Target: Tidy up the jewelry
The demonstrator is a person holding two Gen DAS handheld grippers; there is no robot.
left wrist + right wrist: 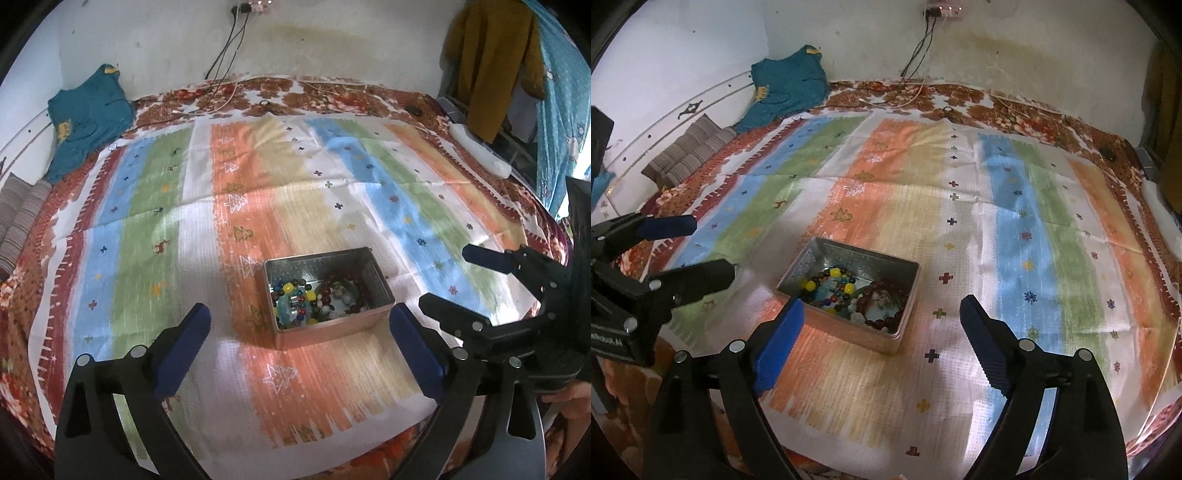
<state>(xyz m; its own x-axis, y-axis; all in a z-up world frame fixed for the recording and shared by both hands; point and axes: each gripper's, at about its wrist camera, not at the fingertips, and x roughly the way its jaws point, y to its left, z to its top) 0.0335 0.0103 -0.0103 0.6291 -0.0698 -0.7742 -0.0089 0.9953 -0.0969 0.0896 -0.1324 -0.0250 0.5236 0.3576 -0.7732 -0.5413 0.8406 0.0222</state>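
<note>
So both hand-held grippers, left (299, 325) and right (882, 317), hang wide open and empty just before the tin (384, 291) of beads (295, 295); best withdraw cleanly, clear of its rim.

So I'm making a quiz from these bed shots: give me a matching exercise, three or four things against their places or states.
Things:
1. metal tin
2. beaded bracelets
3. teal garment
4. left gripper

Places or states:
A. lying inside the tin
B. open, holding nothing
C. lidless on the striped cloth
D. bunched at the far corner by the wall

Pairs: 1-C, 2-A, 3-D, 4-B
</note>
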